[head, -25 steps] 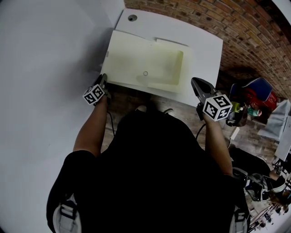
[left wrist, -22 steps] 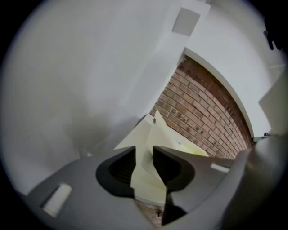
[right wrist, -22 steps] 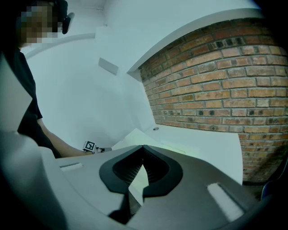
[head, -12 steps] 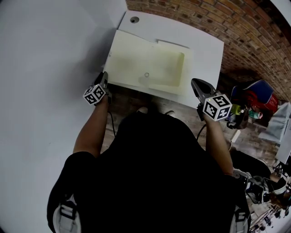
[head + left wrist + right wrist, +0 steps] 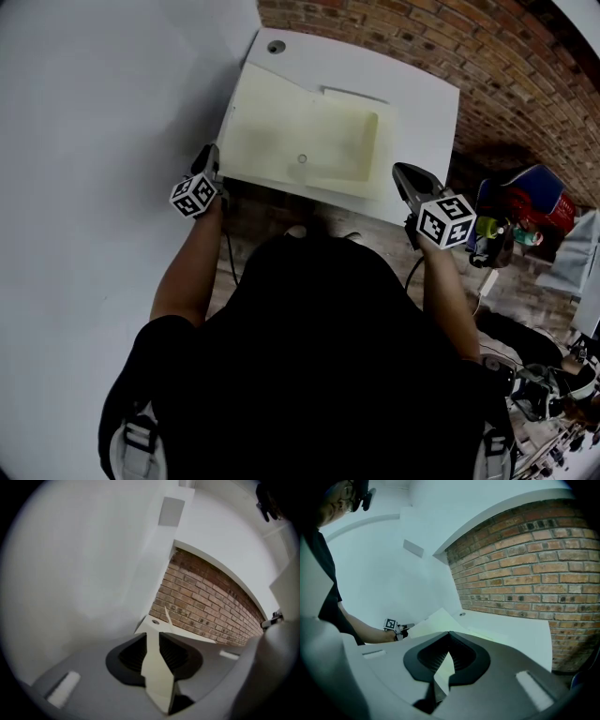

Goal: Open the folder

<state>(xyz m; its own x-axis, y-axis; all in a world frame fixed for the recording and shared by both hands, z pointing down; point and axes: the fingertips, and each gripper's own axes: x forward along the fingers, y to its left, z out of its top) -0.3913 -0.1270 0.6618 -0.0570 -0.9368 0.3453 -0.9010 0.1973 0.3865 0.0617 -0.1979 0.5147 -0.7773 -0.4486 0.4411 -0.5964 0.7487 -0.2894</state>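
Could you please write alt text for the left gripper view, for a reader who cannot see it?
The two dark jaws of the left gripper are shut on a thin pale yellow folder, seen edge-on between them. Beyond lie a white tabletop, a red brick wall and a plain white wall.

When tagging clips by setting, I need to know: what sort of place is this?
Probably an indoor workshop or studio corner. A white table bearing a pale folder stands against a bare brick wall, and bags and gear are cluttered beside it.
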